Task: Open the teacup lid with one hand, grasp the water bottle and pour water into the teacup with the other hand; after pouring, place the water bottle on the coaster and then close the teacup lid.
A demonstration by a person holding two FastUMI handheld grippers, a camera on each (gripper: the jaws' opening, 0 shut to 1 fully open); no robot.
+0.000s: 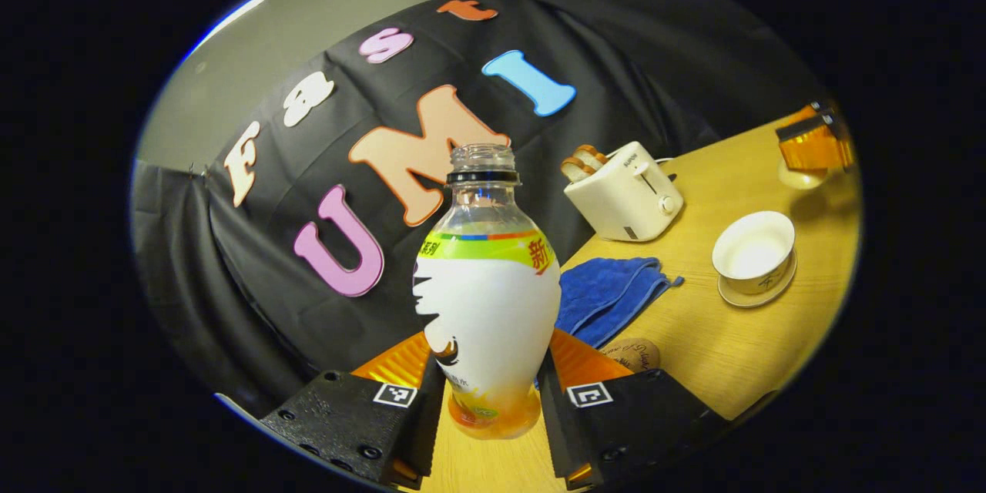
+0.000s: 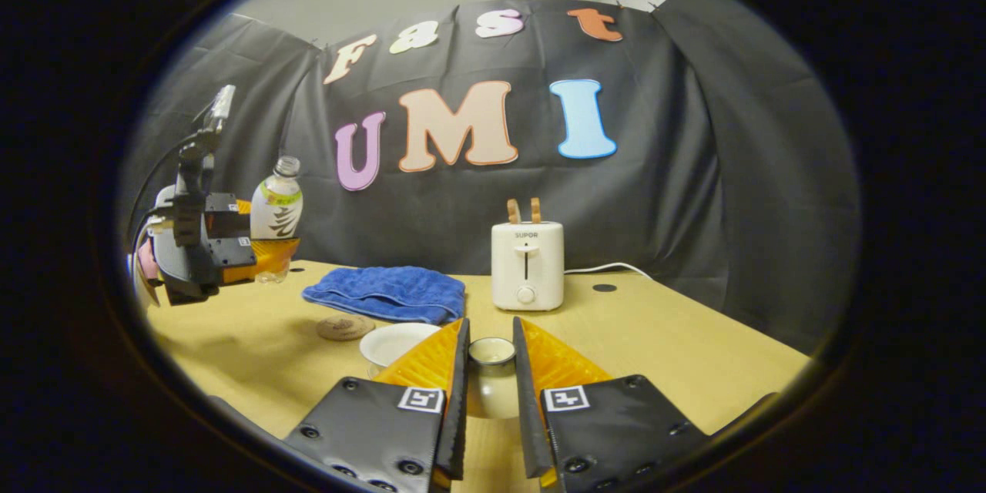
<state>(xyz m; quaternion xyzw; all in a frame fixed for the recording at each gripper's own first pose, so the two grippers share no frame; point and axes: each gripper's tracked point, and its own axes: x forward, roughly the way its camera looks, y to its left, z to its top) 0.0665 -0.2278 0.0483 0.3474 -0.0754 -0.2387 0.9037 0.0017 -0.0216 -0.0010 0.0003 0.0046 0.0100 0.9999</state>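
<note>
My left gripper [image 1: 489, 373] is shut on the lower body of an uncapped water bottle [image 1: 487, 285] with a white, green and yellow label, holding it upright. In the right gripper view the bottle [image 2: 277, 212] and the left gripper [image 2: 266, 256] hang above the table's far left. The white teacup [image 1: 755, 250] stands open on its saucer [image 1: 759, 291]. My right gripper [image 2: 491, 327] is shut on the white teacup lid [image 2: 491, 377], just right of the cup [image 2: 393, 342]. A round cork coaster [image 2: 344, 326] lies left of the cup.
A blue cloth [image 2: 389, 291] lies folded behind the coaster. A white toaster [image 2: 528, 263] with two slices in it stands at the back of the wooden table [image 2: 693, 347], its cord trailing right. The black booth wall rises behind.
</note>
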